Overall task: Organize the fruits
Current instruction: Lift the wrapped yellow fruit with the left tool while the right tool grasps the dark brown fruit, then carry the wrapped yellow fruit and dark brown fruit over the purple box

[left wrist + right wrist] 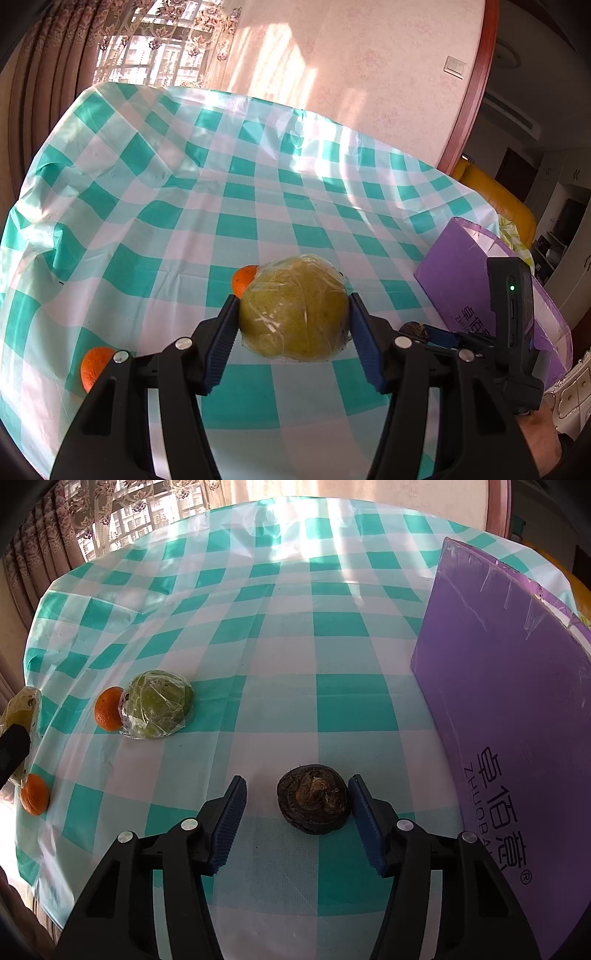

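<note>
Both tongs are busy. Left tongs (pixel 294 317) are clamped on a yellow-green wrapped fruit (pixel 293 308), pads pressing its two sides, and it looks to hang clear of the checked worktop (pixel 236 192). Right tongs (pixel 297 799) stand apart around a dark brown fruit (pixel 313 798) that sits on the cloth; the right pad is touching or nearly touching it, the left pad has a clear gap.

That lopsided fit is my worry. If the tongs shut from here, I'd guess the right pad shoves the little fruit sideways before the other pad arrives, and it may roll or squirt out towards the purple box (pixel 509 686) just beside it. The film on the held fruit looks slippery too, so a loose squeeze could let it slide down.

Right-hand tool tips steeply down at the cloth, close to the box; left-hand tool slopes more gently, out over the middle of the worktop.

Still lying out: a second wrapped green fruit (pixel 159 709) touching an orange (pixel 108 709), and another orange (pixel 35 794) near the cloth's edge.
</note>
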{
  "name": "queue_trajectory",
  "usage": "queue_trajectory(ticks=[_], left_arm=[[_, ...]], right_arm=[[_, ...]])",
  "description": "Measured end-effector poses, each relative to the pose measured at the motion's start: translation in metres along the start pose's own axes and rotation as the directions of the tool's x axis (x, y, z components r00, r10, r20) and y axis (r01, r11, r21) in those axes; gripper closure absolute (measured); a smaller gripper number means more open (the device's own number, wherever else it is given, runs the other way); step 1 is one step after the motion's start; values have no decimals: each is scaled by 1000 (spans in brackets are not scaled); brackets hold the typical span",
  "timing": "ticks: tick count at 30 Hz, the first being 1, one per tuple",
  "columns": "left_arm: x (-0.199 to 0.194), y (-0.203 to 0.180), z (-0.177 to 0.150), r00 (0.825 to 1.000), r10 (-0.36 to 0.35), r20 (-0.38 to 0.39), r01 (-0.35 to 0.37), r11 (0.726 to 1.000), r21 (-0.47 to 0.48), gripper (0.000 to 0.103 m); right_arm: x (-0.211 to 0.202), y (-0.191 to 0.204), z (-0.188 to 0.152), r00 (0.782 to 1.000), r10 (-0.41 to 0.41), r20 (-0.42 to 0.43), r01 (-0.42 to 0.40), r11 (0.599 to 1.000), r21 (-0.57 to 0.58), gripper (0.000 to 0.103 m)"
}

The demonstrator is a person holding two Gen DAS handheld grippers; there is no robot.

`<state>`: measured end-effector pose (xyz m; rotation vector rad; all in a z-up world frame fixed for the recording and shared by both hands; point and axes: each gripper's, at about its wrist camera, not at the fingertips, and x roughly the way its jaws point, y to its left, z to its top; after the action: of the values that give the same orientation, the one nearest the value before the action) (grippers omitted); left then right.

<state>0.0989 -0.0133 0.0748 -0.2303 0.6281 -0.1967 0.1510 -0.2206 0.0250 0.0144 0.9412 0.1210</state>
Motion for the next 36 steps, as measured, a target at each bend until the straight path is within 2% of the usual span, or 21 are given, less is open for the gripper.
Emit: queue_trajectory(ticks=[4, 5, 10, 19, 36], left_arm=[[1, -3, -1, 1000, 0, -5, 0, 1000, 9, 44], [0, -3, -1, 1000, 0, -5, 0, 1000, 11, 44], [0, -5, -1, 1000, 4, -6, -4, 1000, 19, 44], [-5, -11, 0, 1000, 8, 4, -8, 999, 40, 44], [-19, -36, 10, 1000, -1, 30, -2, 995, 101, 44]], right_arm=[[-1, 1, 0, 1000, -4, 7, 4, 1000, -6, 64], [-2, 0, -1, 1000, 3, 9, -3, 1000, -5, 65], [-5, 2, -3, 999, 20, 27, -20, 1000, -16, 65], [-37, 4, -6, 992, 64, 112, -62, 998, -22, 66], [-109, 12, -4, 961, 87, 262, -75, 996, -58, 66]])
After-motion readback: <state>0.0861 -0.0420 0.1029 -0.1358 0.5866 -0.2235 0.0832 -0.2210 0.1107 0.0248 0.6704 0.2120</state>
